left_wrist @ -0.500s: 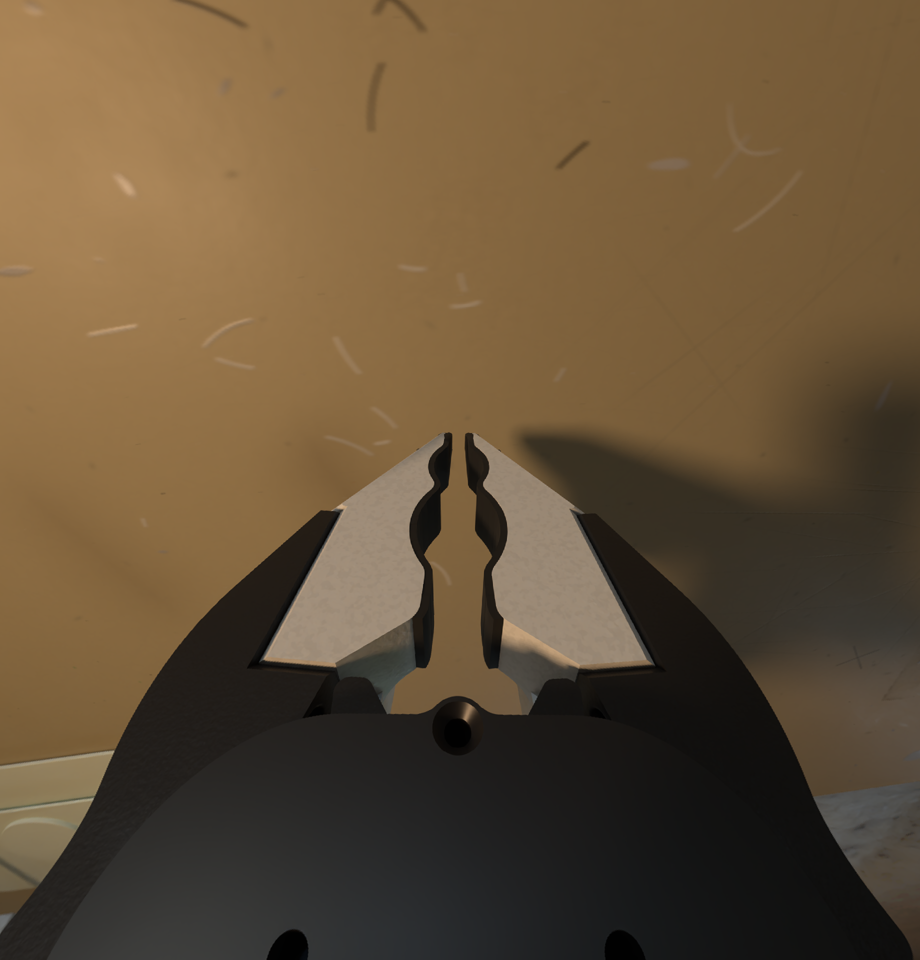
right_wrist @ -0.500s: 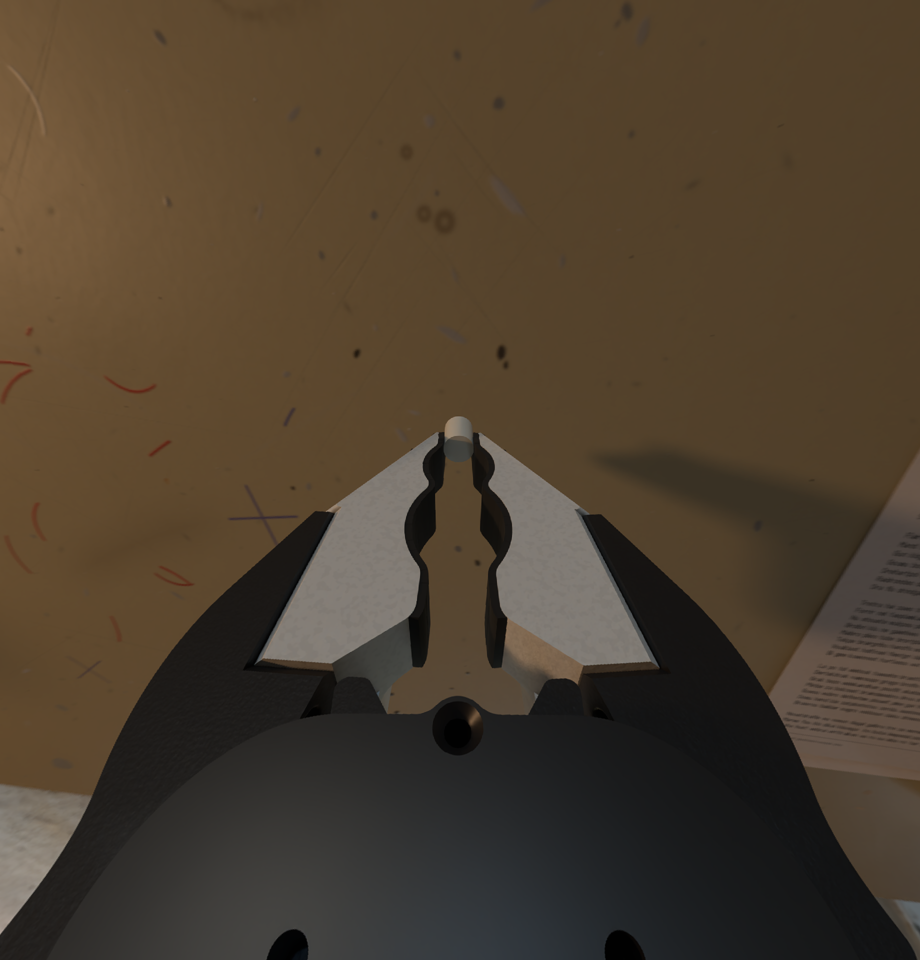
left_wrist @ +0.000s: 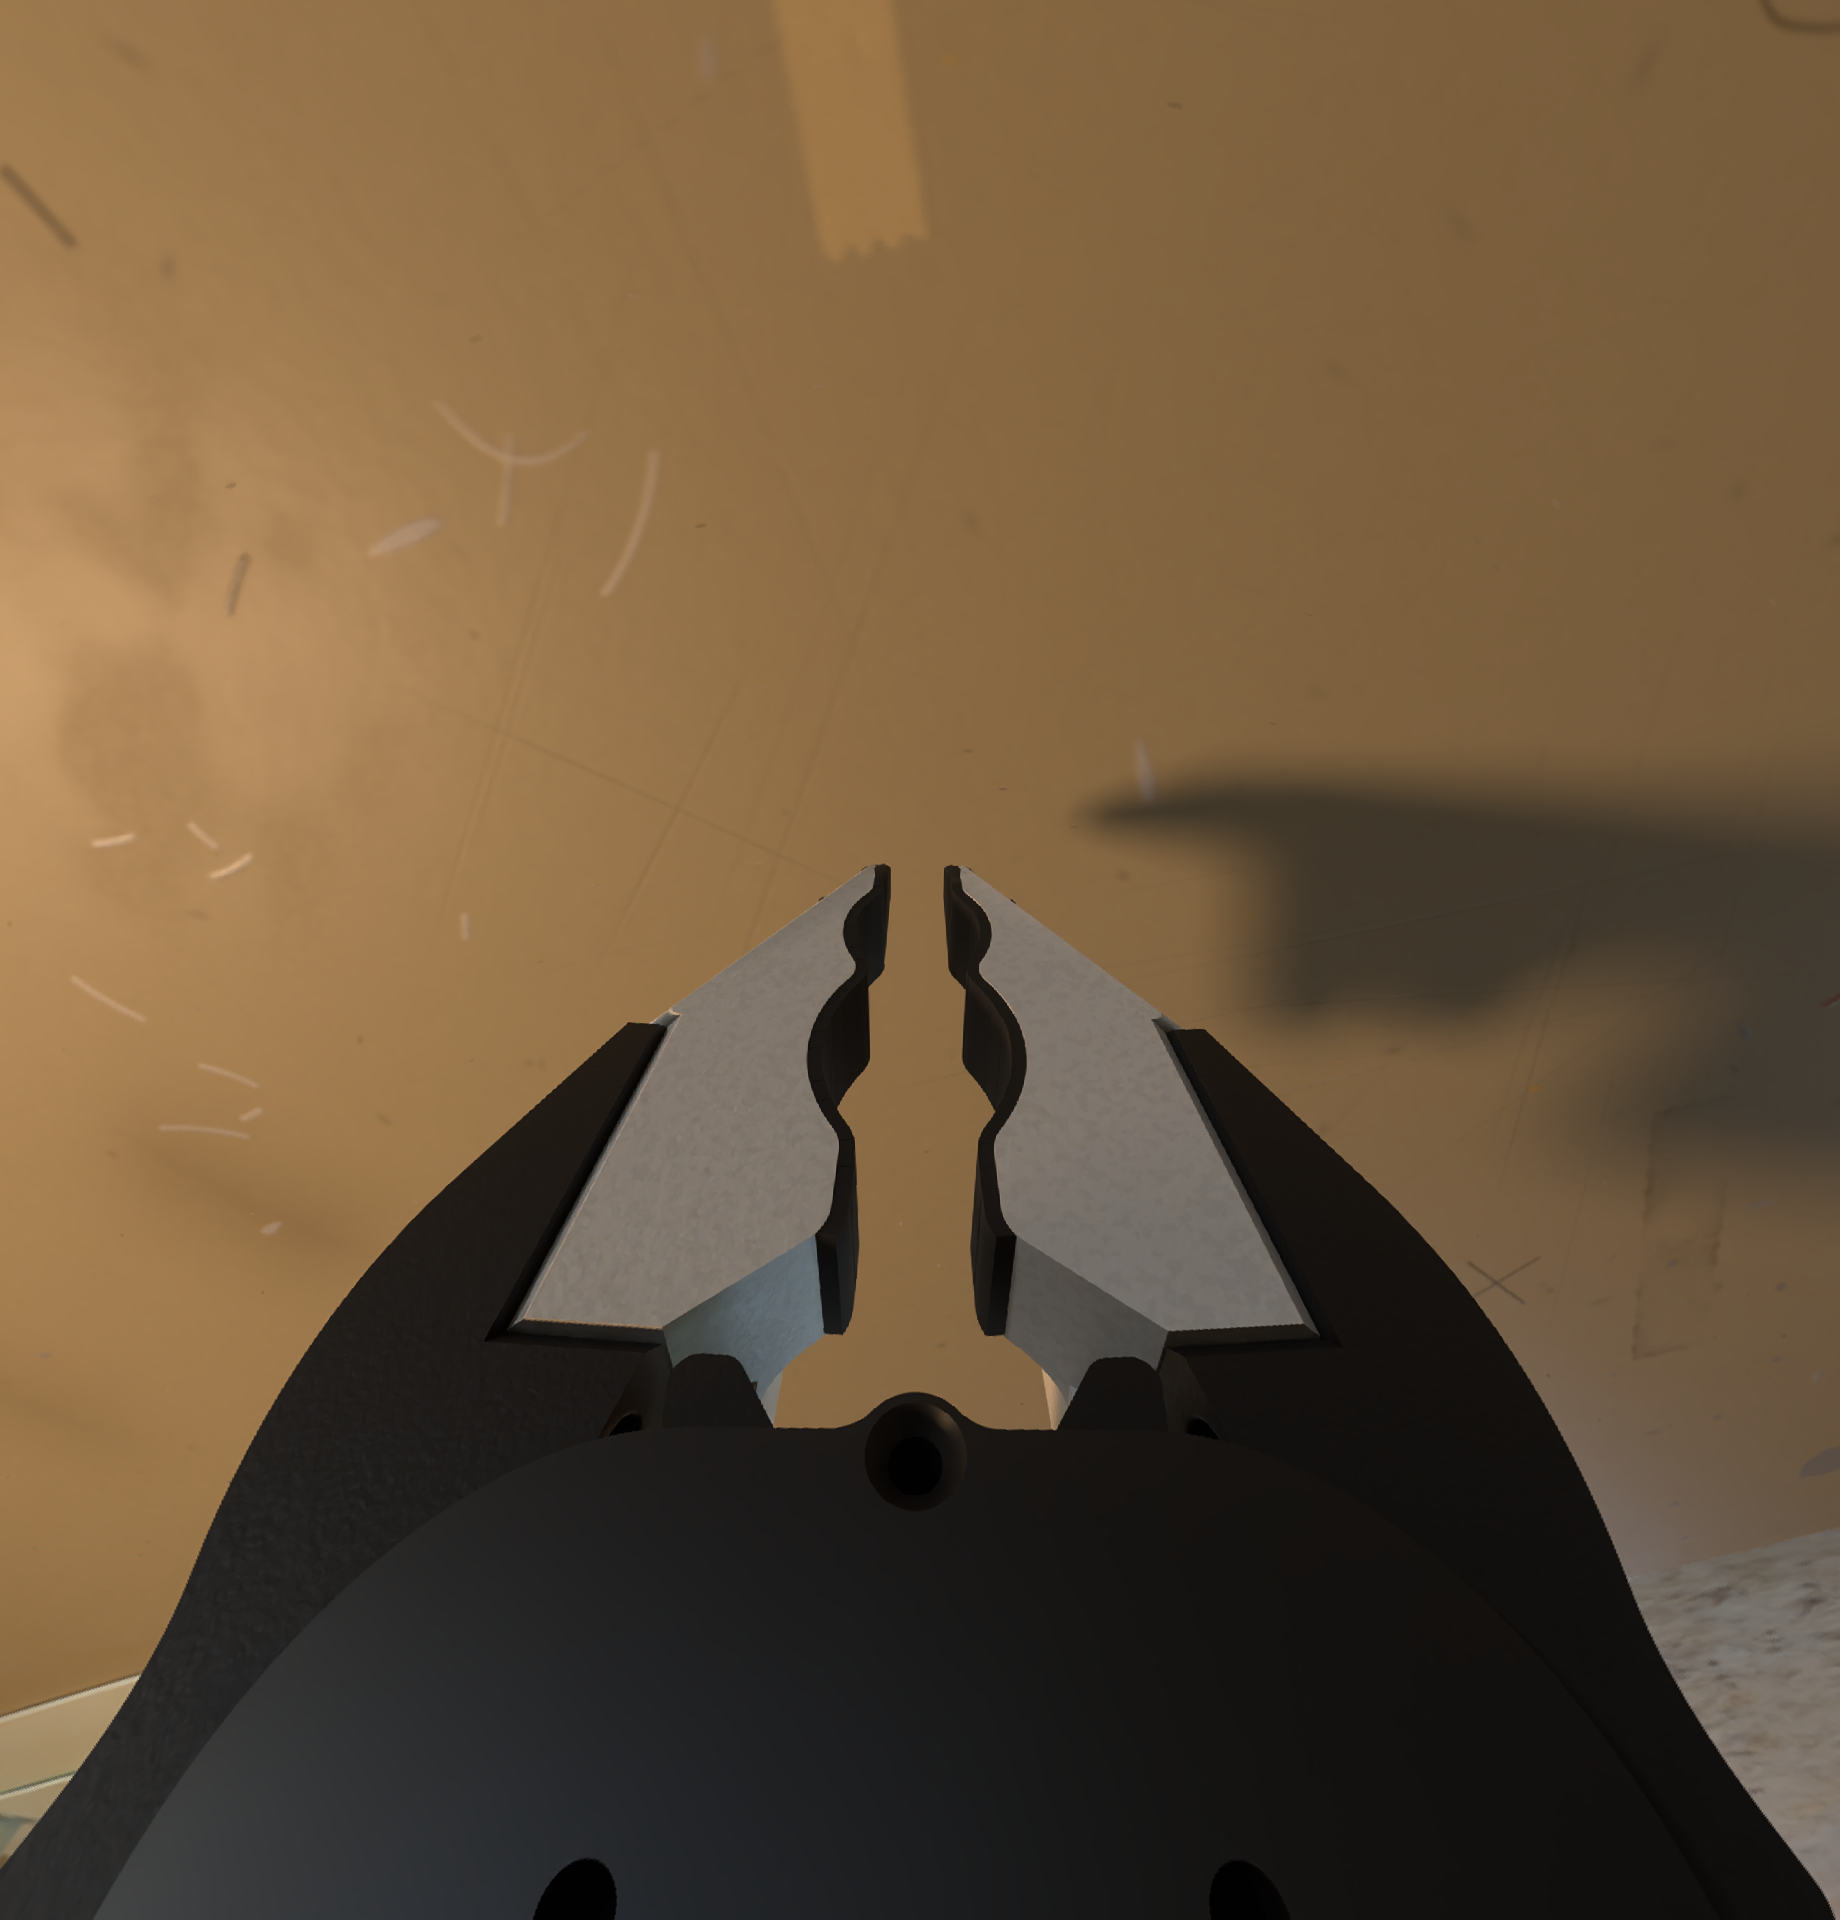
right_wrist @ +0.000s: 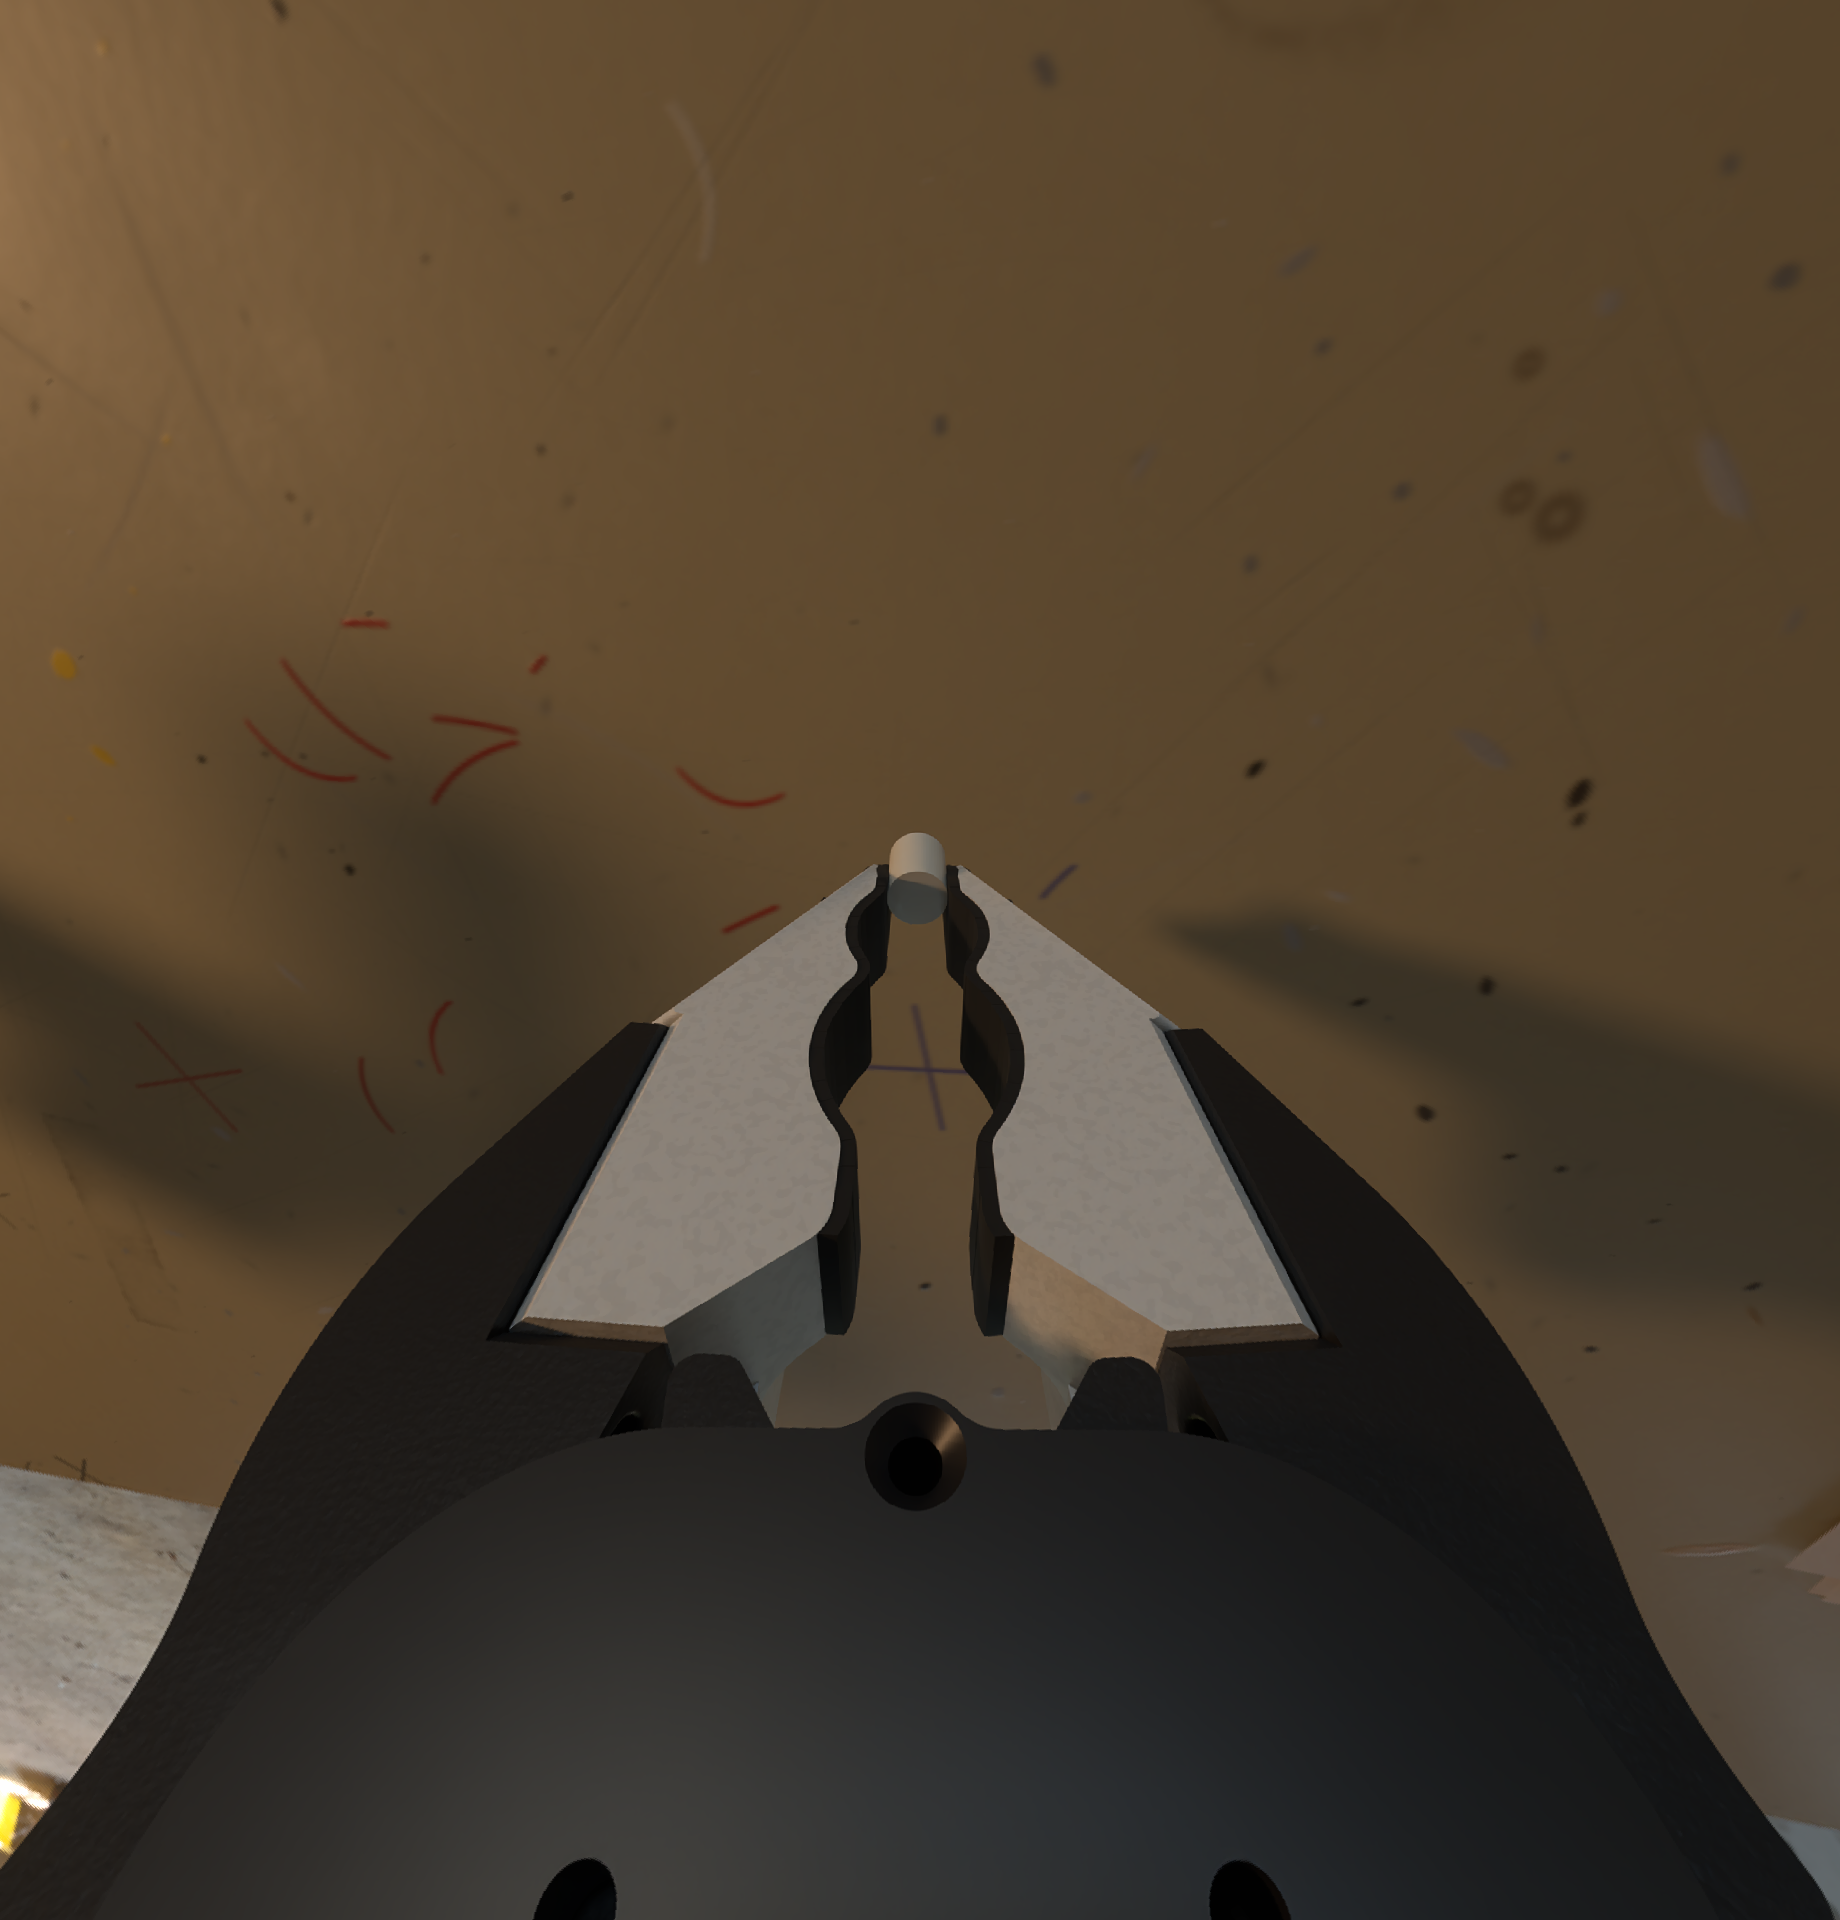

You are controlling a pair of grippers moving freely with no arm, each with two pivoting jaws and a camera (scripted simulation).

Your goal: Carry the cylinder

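A small white cylinder (right_wrist: 916, 854) is pinched between the tips of my right gripper (right_wrist: 916, 885), held above a scratched brown tabletop (right_wrist: 1207, 416). The cylinder's far end sticks out just past the fingertips. My left gripper (left_wrist: 917, 883) is empty, its jaws a narrow gap apart, over the same kind of brown surface (left_wrist: 1103, 468). The cylinder does not show in the left wrist view, and neither gripper shows in the other's view.
A strip of tan tape (left_wrist: 854, 135) lies far ahead of the left gripper. A gripper-shaped shadow (left_wrist: 1518, 914) falls to its right. Grey floor (left_wrist: 1778, 1683) shows past the table edge. White papers (right_wrist: 1830, 1558) lie low right of the right gripper. Red pen marks (right_wrist: 376, 727) lie to its left.
The right gripper has shifted left over the table with the cylinder in it: the red marks moved toward centre and the papers slid toward the corner. The left gripper's jaws have parted slightly.
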